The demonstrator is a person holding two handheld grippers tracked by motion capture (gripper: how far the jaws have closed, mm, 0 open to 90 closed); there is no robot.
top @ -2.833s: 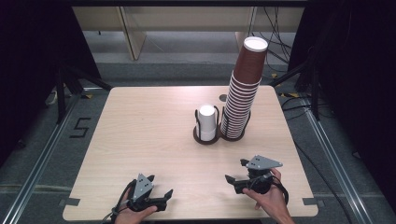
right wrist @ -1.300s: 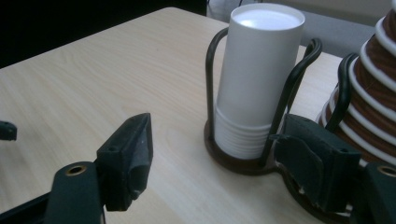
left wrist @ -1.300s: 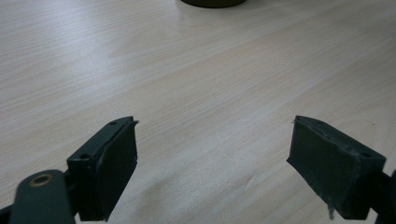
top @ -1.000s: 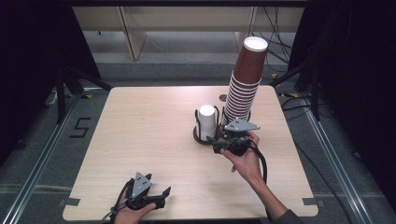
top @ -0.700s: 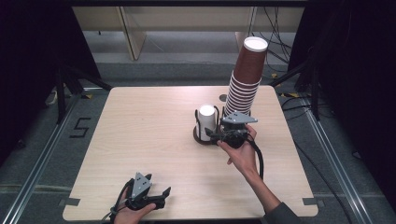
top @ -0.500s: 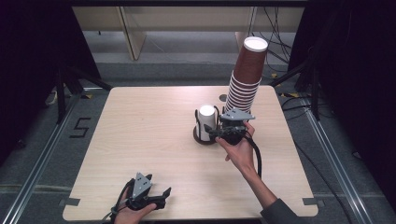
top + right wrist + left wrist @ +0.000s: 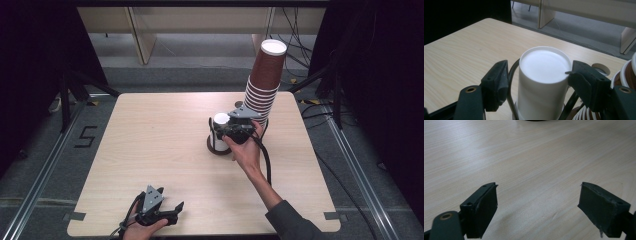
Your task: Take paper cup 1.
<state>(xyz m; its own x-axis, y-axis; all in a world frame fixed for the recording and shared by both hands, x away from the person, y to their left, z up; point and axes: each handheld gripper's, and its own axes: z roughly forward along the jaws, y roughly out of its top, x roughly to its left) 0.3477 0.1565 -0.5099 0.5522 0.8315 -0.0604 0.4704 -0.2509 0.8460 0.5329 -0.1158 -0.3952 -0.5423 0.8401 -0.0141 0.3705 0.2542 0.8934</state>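
A white cup [image 7: 220, 120] with a flat white top [image 7: 545, 63] stands upright in a black wire holder [image 7: 214, 145] at mid-table. My right gripper [image 7: 223, 132] reaches it from the right, one jaw on each side near the top. These jaws have just been closing. In the right gripper view [image 7: 539, 75] the right jaw's tip meets the rim, while the holder's wire and a small gap separate the left jaw from the cup. My left gripper [image 7: 176, 211] rests near the front edge, open [image 7: 537, 195] over bare wood.
A tall, leaning stack of brown paper cups [image 7: 265, 80] stands just right of and behind the holder, its lower cups [image 7: 626, 75] close to my right jaw. A small round disc [image 7: 601, 68] lies on the wooden table [image 7: 150, 130] behind the white cup.
The right hand came from the front right of the table to the holder, slid left onto the white cup, and its jaws narrowed around it. The left gripper stayed put.
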